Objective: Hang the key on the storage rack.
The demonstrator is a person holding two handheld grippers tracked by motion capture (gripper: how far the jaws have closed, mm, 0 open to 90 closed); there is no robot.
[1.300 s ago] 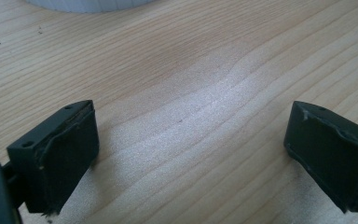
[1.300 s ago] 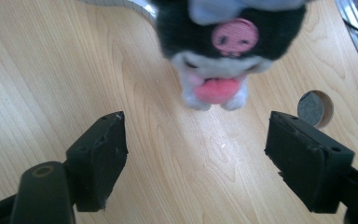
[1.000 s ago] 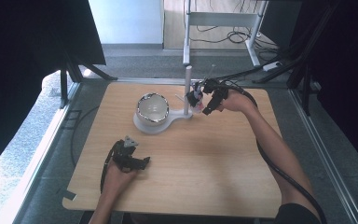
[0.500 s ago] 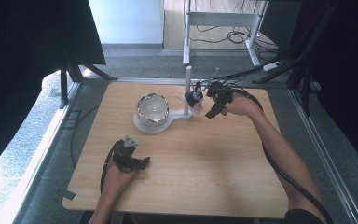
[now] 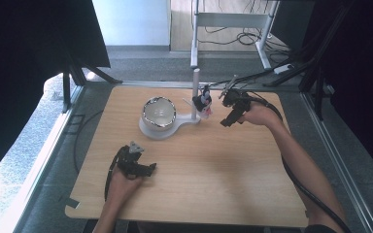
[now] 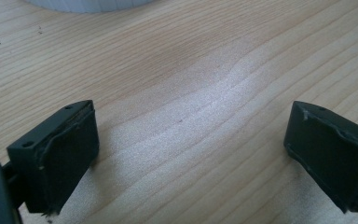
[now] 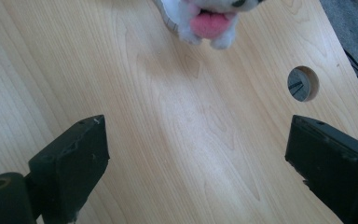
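With both tongs gaping empty—the left tongs (image 5: 150, 168) resting on the bench (image 5: 223, 194), the right tongs (image 5: 226, 121) hovering just beside the small plush toy (image 5: 204, 101) hanging on the white stand (image 5: 194, 92) near the bowl (image 5: 158, 111)—a careless reach is risking knocking that stand over.

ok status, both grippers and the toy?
Left gripper open, resting low on table. Right gripper open, empty, just off the toy. Toy hangs by the stand's post, bowl alongside. Nothing between.
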